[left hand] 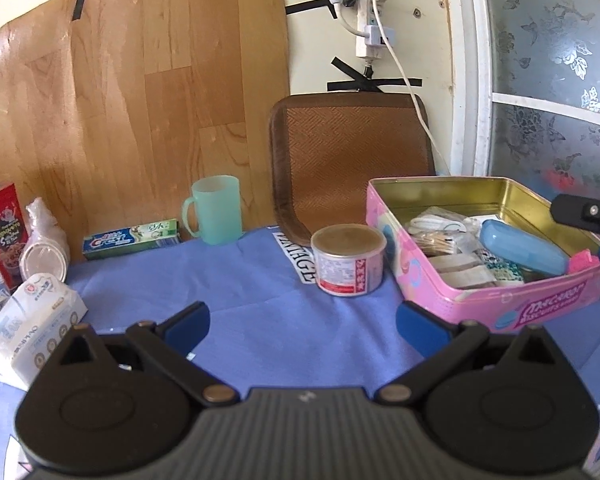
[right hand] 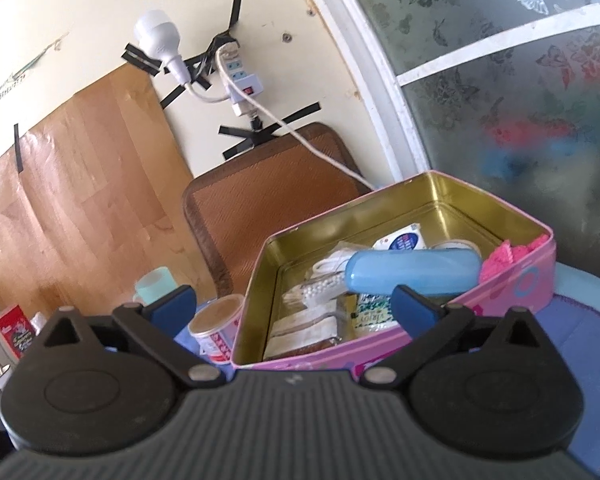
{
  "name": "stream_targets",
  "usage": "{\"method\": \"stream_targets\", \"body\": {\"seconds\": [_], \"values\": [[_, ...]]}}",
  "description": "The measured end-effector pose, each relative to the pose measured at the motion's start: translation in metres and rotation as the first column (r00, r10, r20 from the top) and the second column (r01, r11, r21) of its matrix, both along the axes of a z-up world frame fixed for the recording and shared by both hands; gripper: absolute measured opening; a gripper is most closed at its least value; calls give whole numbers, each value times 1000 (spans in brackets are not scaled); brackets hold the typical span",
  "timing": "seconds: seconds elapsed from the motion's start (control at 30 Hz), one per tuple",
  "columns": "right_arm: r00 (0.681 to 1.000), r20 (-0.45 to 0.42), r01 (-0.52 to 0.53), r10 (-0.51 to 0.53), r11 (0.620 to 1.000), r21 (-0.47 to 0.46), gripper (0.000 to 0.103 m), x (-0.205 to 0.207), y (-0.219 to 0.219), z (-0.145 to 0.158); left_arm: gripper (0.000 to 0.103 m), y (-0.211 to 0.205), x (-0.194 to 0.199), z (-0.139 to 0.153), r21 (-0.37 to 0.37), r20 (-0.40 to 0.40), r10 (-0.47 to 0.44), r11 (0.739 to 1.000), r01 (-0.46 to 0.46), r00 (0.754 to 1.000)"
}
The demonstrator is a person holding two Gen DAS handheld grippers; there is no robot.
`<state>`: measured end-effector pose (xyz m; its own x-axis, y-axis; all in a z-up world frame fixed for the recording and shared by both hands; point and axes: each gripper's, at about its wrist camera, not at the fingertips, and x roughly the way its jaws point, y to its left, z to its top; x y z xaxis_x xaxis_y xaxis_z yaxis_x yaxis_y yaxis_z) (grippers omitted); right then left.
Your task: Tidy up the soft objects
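Presently, pink tin (left hand: 512, 304): lidless, gold inside, on the blue cloth (left hand: 260, 292) at the table's right. Contents: light-blue case (right hand: 414, 270) lying across the top, pink knitted piece (right hand: 504, 258) in the right corner, white packets and sachets beneath. Tissue pack (left hand: 32, 322): soft, white, on the cloth at far left, well apart from the tin. Round can (left hand: 348, 260): upright, just beside the tin's left wall. Green mug (left hand: 216, 210), toothpaste box (left hand: 132, 238), red carton (left hand: 4, 236): along the wood-grain back panel. Left gripper (left hand: 302, 324): jaws wide, holding nothing, low over the cloth. Right gripper (right hand: 290, 308): jaws wide, holding nothing, at the tin's near wall.
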<state>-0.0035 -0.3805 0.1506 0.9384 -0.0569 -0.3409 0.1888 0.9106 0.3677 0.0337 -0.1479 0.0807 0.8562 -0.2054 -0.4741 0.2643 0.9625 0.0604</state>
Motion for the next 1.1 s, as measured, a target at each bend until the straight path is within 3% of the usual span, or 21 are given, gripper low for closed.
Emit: {"method": "stream_targets", "body": {"seconds": [0.23,0.43,0.67,1.1], "values": [[999,41,15,-15,1000,4,103,-8,1,3,103,-3,-5,2,39,41,16,999,-18,999],[989,114,100,-95,994,-35,103,-18,7,9,103,-8,-12,6,97,105,48,994,-58,993],[971,104,212,-215,976,36,103,-24,-2,5,103,-14,-13,5,109,71,5,994,-13,997],[978,53,195,-199,977,82,103,-25,-7,-4,103,-16,-12,-2,108,4,-23,994,22,1000]]}}
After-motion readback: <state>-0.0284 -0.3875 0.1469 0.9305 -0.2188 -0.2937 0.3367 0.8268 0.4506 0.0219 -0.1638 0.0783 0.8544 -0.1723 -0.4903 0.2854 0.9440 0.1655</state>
